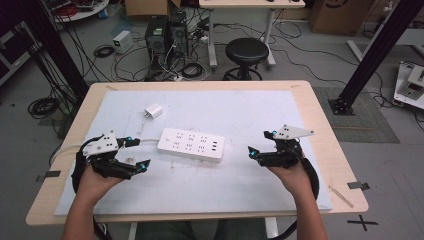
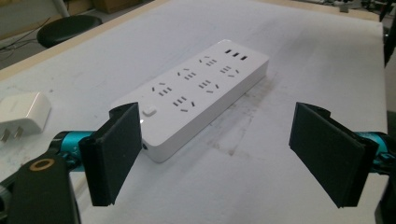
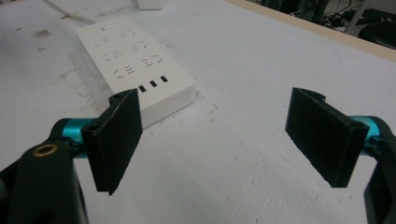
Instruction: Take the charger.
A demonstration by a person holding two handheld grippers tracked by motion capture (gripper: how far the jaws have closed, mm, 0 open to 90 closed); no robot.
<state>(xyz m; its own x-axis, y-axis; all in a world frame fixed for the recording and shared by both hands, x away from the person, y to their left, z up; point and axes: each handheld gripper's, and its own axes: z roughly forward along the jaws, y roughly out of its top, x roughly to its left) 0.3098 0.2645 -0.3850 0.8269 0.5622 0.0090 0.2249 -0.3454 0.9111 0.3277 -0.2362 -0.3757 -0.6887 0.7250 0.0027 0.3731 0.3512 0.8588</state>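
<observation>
both tongs gape empty either side of a white power strip

left tongs and right tongs flank the power strip mid-bench; a white charger lies beyond, on a scuffed white mat over a wood bench; stool and cables behind.

The power strip lies mid-frame on the mat. The charger sits to its upper left, apart. Left gripper at its left, right gripper at its right.
</observation>
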